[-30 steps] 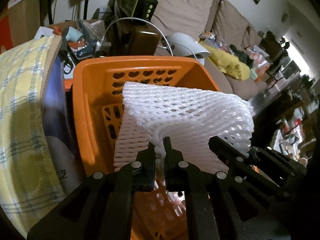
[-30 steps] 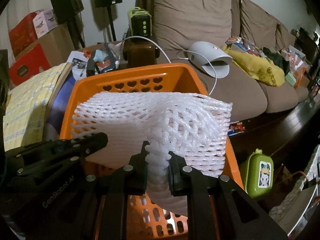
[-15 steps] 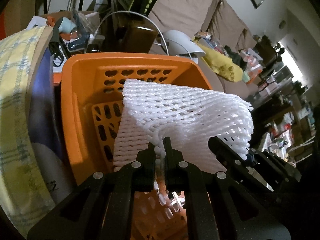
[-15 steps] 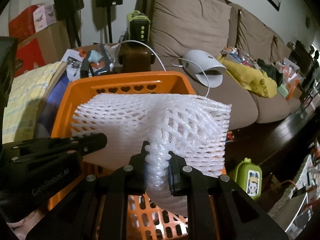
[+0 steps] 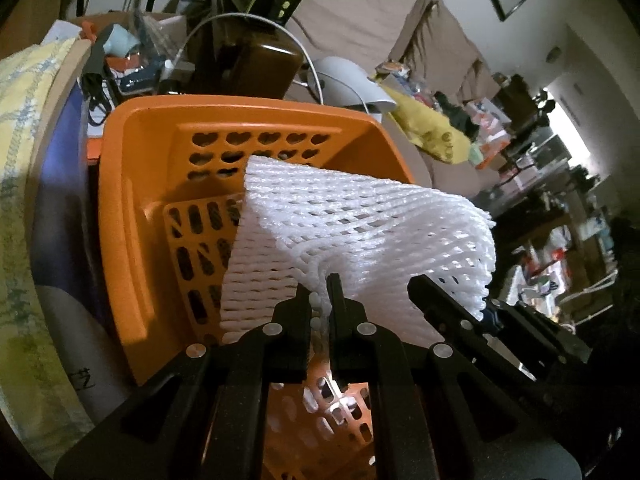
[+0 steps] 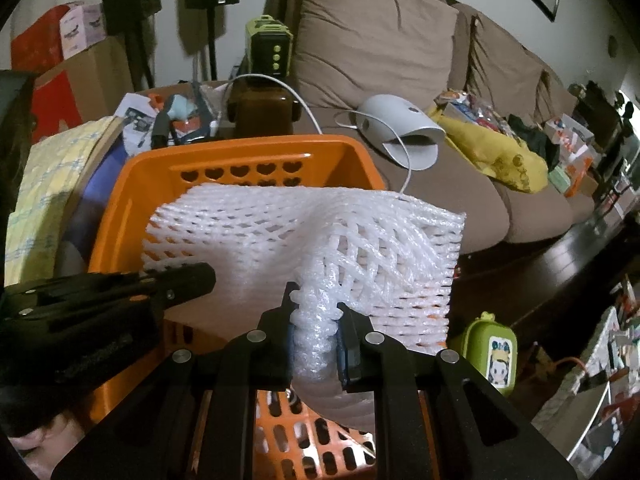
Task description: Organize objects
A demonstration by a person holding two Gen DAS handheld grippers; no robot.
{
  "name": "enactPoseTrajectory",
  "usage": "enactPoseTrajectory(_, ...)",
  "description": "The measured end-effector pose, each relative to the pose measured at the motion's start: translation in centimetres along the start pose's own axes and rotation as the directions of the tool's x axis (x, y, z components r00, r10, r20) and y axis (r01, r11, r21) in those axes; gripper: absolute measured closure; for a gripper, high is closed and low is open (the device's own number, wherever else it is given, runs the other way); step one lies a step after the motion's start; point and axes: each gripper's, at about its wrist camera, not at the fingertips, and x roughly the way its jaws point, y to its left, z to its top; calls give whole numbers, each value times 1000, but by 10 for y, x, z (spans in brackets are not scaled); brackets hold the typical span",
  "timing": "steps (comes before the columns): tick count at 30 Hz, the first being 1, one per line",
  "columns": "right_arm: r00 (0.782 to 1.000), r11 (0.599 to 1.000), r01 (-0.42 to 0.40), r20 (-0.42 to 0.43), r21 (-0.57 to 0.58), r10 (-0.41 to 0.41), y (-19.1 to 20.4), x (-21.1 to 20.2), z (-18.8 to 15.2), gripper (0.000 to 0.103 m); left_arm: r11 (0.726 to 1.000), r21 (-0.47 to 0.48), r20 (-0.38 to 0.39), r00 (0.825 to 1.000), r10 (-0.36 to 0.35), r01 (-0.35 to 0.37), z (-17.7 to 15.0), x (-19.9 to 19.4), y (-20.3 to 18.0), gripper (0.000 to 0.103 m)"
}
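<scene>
Both claws pinch the near edge of a white foam net sheet (image 5: 360, 232), which is held spread above an orange plastic basket (image 5: 132, 208) with heart-shaped holes in its far wall. The left claw (image 5: 320, 296) has its fingers drawn narrow on a thin fold of the sheet's edge; the right claw (image 6: 316, 320) is clamped on a thicker bunched roll of the same sheet, with the net fanning out beyond its fingers toward the right. In the right wrist view the left claw (image 6: 200, 280) enters from the left side, touching the sheet's near edge over the basket (image 6: 116, 216). The sheet (image 6: 320, 232) covers most of the basket's opening, hiding its right wall and much of the slotted floor; only the left wall, the far wall and a strip of floor beneath the claws show. Just behind the basket stands a dark brown box (image 6: 262, 108) with a green and black device (image 6: 270, 50) on top, and a white cable (image 6: 316, 120) arcs from there toward a grey dome-shaped appliance (image 6: 396, 128) lying on the brown sofa (image 6: 376, 40). A yellow cloth (image 6: 500, 152) lies further along the sofa seat. Left of the basket leans a yellow checked cushion (image 6: 44, 192) against something blue. On the dark floor to the right sits a small green case (image 6: 490, 352) with a cartoon face.
</scene>
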Motion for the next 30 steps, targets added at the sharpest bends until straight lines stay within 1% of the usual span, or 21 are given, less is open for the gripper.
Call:
enactPoseTrajectory(3,1000,1000,-13,0,26,13,-5,0,0,88,1000,-3,-8,1000,-2,1,0,1,0,97)
enactPoseTrajectory(8,1000,1000,-2,-10,9,2,-3,2,-1,88,999,28,-6,999,33,-33,-1,2,-5,97)
enactPoseTrajectory(11,1000,1000,11,-21,-1,-11,-1,4,-3,88,999,37,-6,999,33,-33,-3,3,-7,97)
enactPoseTrajectory(15,1000,1000,-15,-23,15,16,-5,6,-5,88,999,26,-18,999,26,-25,-3,4,-5,97)
enactPoseTrajectory(25,998,999,-19,-51,45,21,-9,13,-7,88,998,57,-39,998,39,-37,-5,9,-11,97)
enactPoseTrajectory(30,998,999,-17,-65,50,20,-11,17,-8,88,998,52,-62,997,39,-36,-4,13,-9,97)
